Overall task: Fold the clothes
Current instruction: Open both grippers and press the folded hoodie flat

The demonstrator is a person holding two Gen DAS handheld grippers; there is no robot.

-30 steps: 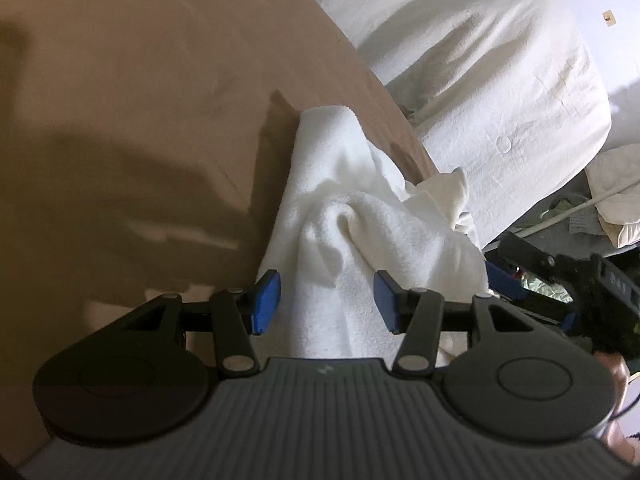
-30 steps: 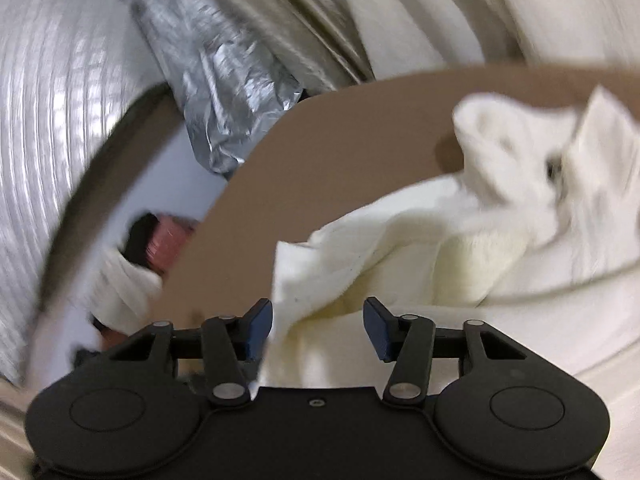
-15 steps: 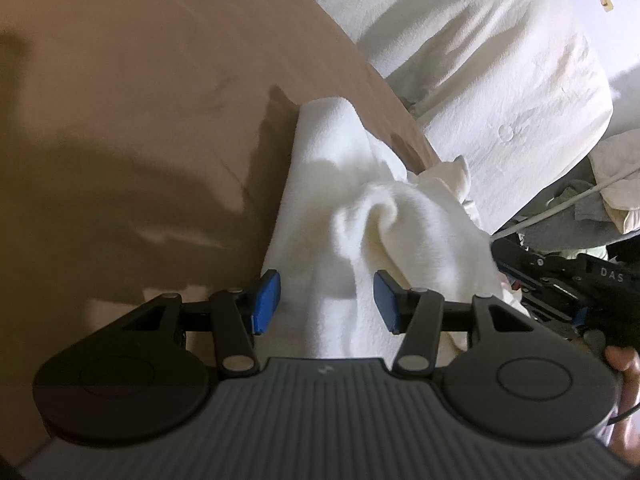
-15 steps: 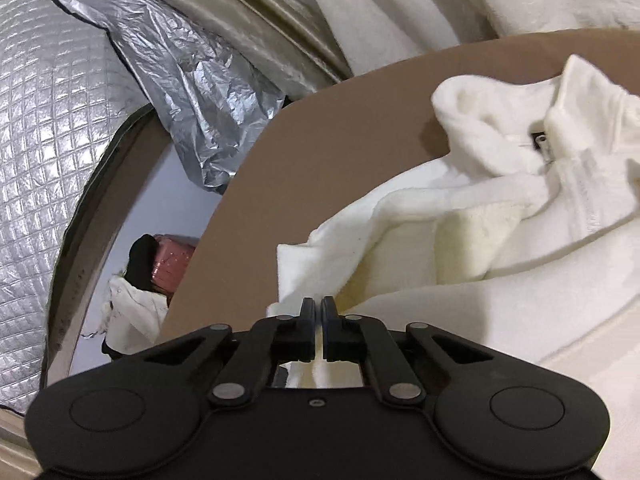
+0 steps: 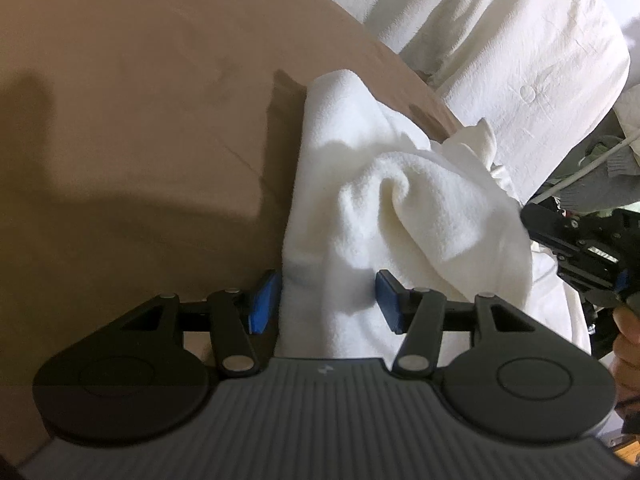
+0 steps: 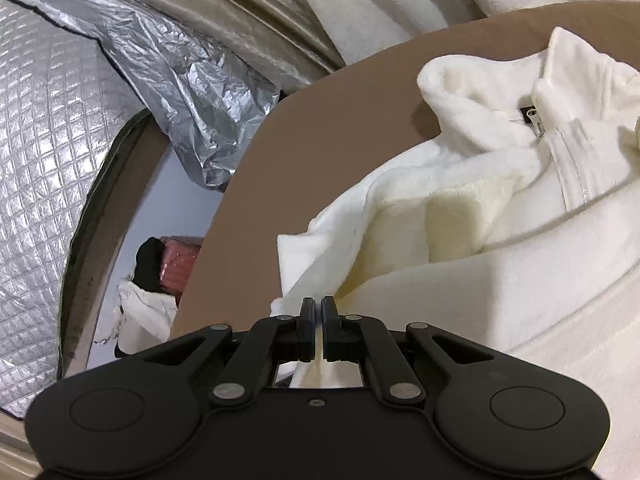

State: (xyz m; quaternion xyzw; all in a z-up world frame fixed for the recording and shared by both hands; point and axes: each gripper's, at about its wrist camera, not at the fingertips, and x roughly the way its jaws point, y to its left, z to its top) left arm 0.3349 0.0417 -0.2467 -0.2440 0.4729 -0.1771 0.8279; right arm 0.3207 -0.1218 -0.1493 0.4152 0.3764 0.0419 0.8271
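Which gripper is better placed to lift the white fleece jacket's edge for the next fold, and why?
Right. The right gripper is already shut on an edge of the jacket, while the left gripper stands open around a bunched fold, gripping nothing.

A second ago the right hand-held gripper (image 6: 319, 322) stood open at the fleece (image 6: 460, 240) edge; its jaws have since closed on that edge, pinching the cloth. In the left view, the fleece bulge (image 5: 408, 208) has shifted slightly, and the right hand-held gripper (image 5: 580, 256) sits higher at the frame's edge.
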